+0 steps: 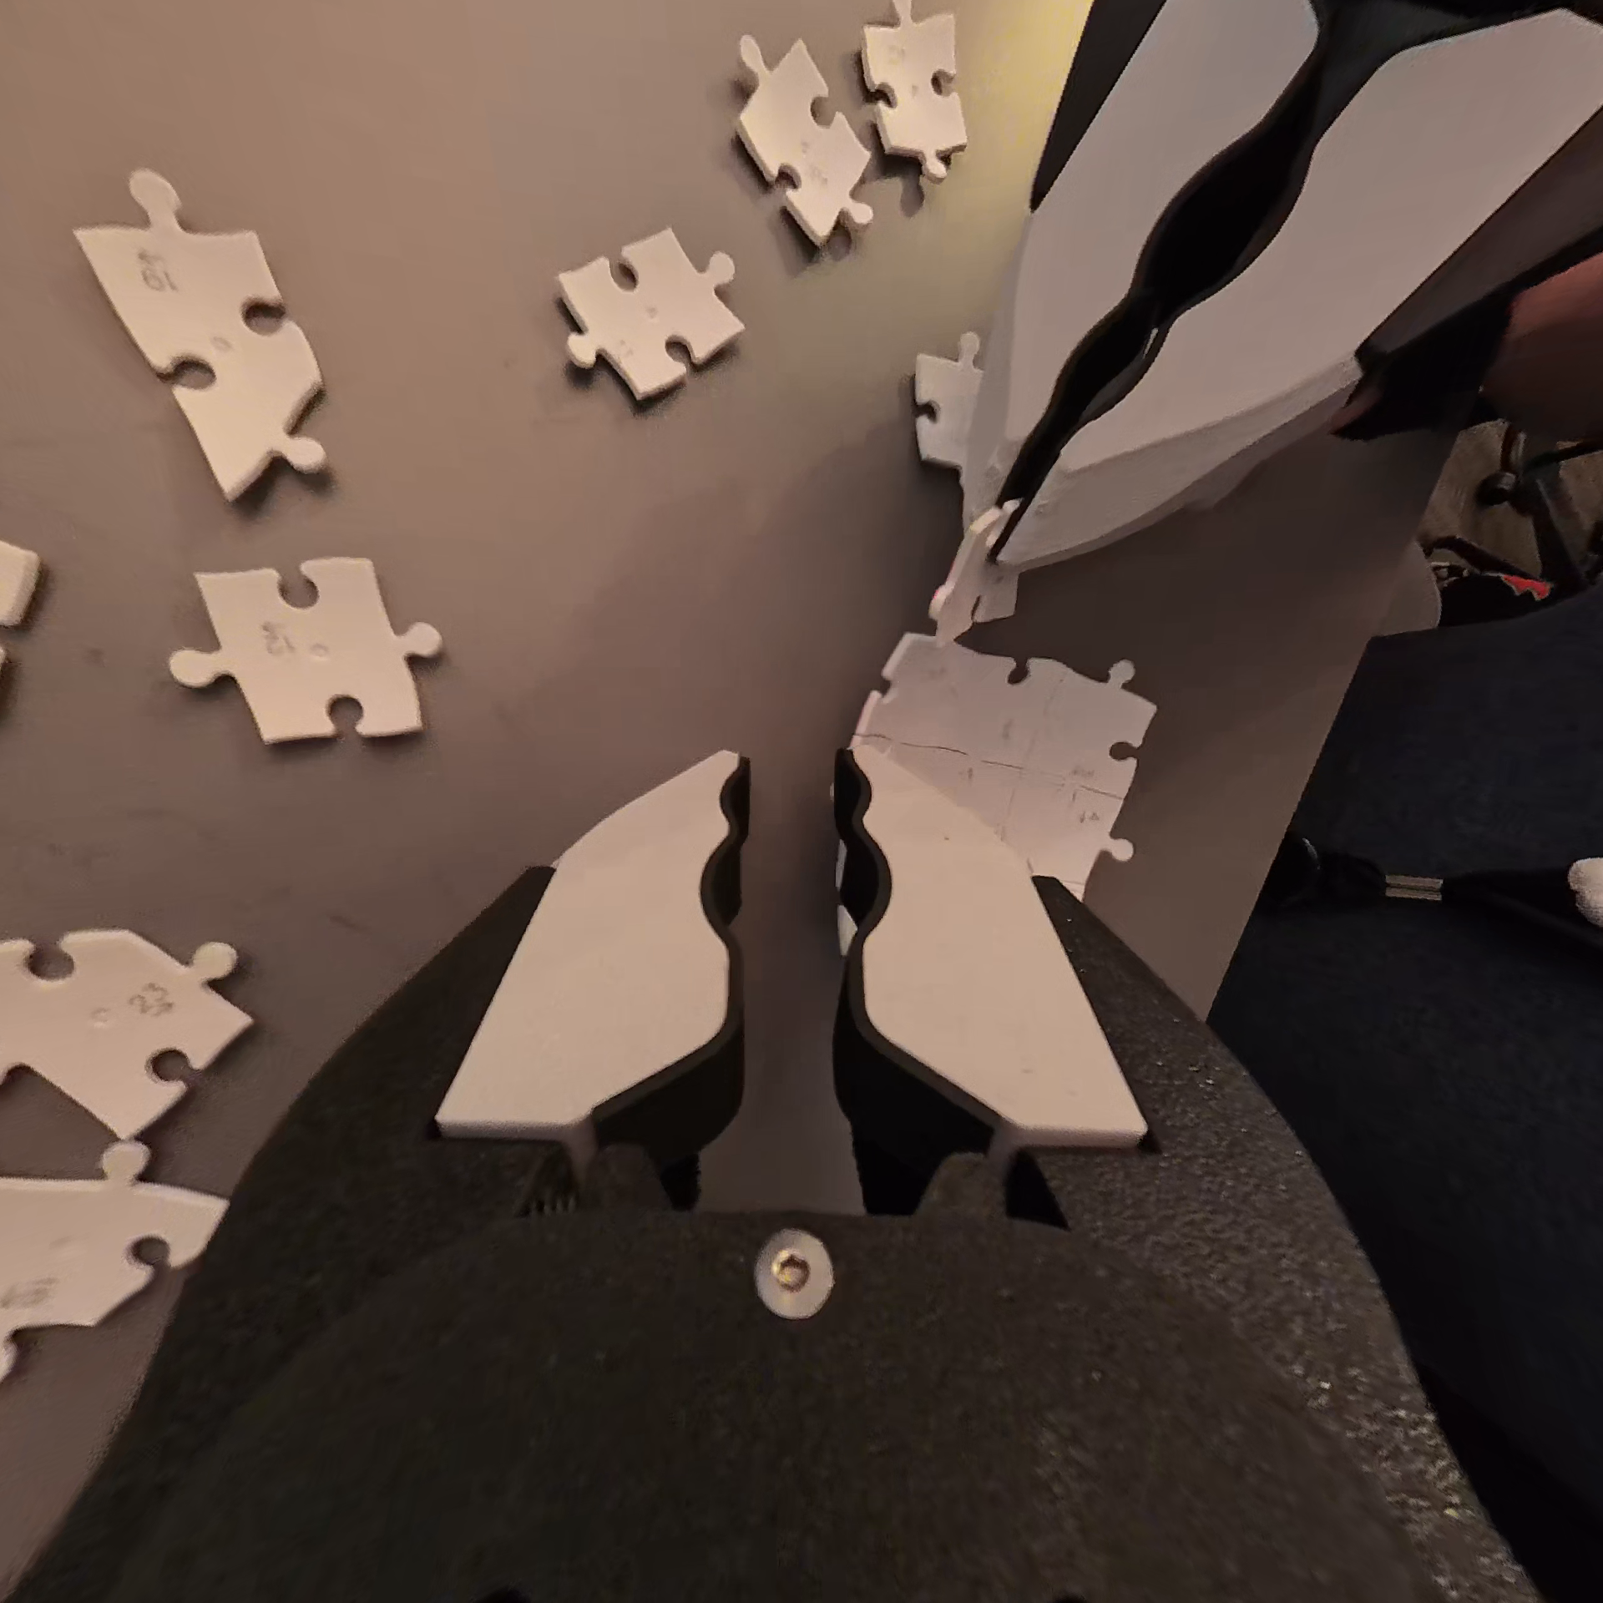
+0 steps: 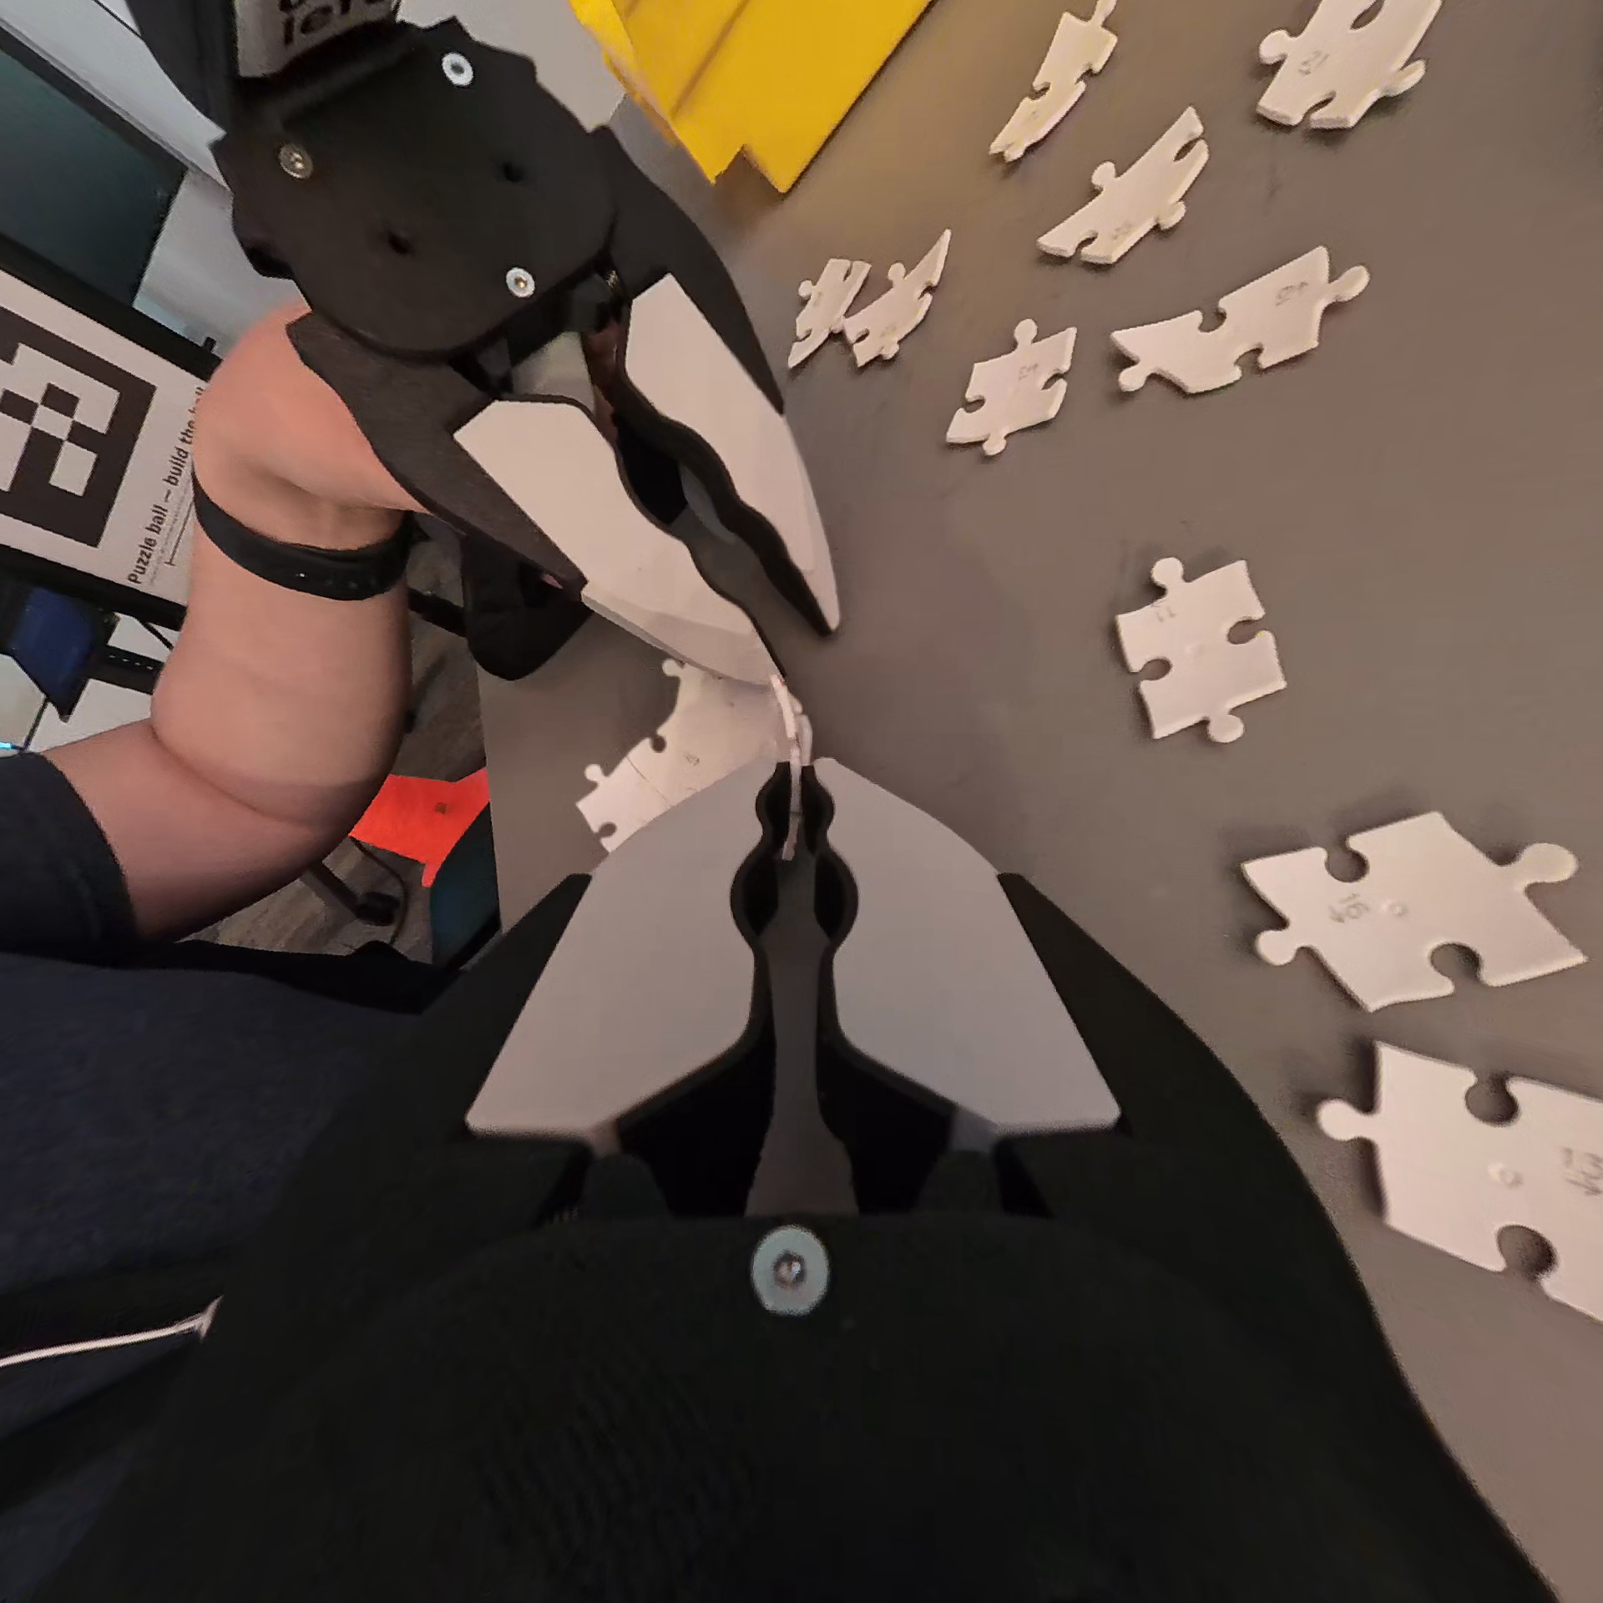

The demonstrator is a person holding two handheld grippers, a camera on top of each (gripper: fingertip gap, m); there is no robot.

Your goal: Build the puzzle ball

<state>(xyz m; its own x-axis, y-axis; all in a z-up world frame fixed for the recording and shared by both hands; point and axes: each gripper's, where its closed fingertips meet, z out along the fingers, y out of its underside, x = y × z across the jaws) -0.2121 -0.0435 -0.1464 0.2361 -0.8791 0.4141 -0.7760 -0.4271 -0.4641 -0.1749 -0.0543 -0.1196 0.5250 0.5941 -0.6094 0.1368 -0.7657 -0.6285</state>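
Your right gripper (image 2: 794,811) pinches one white piece (image 2: 791,737) edge-up just above the joined patch (image 1: 1006,755) near the bench (image 1: 520,538) edge, ready for fitting; your left gripper (image 1: 785,772) waits beside it, slightly parted and empty.

A grey table (image 2: 997,607) fills most of both views. At its far end lies a bright yellow object (image 2: 746,78) with folded edges, partly cut off by the frame. Beyond the table edge, a white board printed with a black square marker pattern (image 2: 69,434) leans at the left. Near it sits a dark monitor screen (image 2: 69,165). Lower down on the floor, an orange-red object (image 2: 425,811) shows beside a dark chair base. In the left wrist view, wheeled chair legs (image 1: 1527,468) stand past the table's edge.
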